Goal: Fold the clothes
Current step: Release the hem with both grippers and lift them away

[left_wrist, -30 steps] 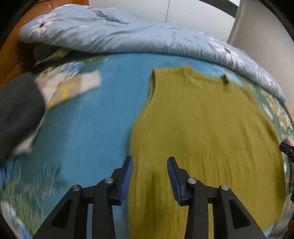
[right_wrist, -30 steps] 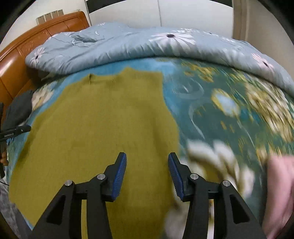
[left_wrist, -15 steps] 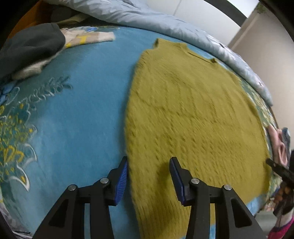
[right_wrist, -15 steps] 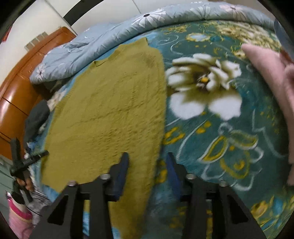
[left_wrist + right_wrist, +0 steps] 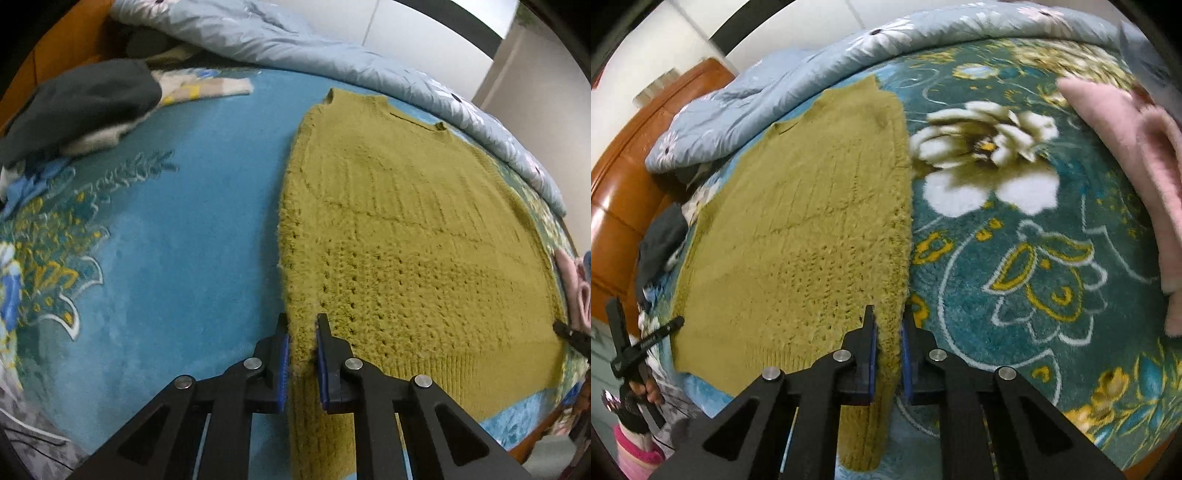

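— What is seen on the bed [image 5: 155, 236]?
— An olive knitted sweater [image 5: 406, 229] is laid flat on the teal floral blanket [image 5: 1034, 258], below a bunched grey-blue duvet [image 5: 295, 40].
— And the jaws?
— The sweater's left edge is pinched by the left gripper [image 5: 301, 354], its right edge by the right gripper [image 5: 886, 350]; both are nearly closed.

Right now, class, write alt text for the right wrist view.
The right gripper pinches the right edge of an olive knitted sweater lying flat on a teal floral blanket. Pink clothing lies far right.
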A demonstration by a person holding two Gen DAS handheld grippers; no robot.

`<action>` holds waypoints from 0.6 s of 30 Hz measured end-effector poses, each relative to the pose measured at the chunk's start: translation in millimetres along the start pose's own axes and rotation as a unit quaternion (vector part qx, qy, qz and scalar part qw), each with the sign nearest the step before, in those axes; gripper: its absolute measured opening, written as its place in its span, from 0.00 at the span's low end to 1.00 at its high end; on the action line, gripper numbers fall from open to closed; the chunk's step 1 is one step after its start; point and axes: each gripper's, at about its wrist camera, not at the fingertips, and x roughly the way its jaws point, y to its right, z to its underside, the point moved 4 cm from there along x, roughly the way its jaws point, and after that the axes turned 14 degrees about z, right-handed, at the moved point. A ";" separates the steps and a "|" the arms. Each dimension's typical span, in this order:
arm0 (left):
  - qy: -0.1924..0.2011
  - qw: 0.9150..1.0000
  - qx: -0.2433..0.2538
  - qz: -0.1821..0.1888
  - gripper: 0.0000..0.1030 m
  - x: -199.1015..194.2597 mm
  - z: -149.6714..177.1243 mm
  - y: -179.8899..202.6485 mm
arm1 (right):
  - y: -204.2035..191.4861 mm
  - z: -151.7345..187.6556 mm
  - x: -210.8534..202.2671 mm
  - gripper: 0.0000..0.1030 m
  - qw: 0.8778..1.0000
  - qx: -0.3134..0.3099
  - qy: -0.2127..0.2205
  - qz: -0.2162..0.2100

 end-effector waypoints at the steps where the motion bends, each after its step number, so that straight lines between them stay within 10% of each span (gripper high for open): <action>1: 0.003 1.000 -0.005 0.005 0.15 -1.1 0.8 -0.3 | -1.7 -0.6 -2.7 0.11 1.000 -0.014 0.005 -0.001; 5: 0.012 0.999 -0.005 0.039 0.16 -10.0 -7.9 4.5 | -3.8 -9.6 -20.0 0.15 0.997 -0.063 0.038 -0.015; 12: 0.043 0.997 0.058 0.025 0.21 -29.7 -53.1 28.5 | -6.6 -56.6 -34.9 0.56 0.986 -0.122 0.109 0.013; 18: 0.070 0.990 0.124 0.017 0.50 -24.7 -107.4 50.0 | -41.9 -106.2 -24.3 0.69 0.971 -0.183 0.146 0.039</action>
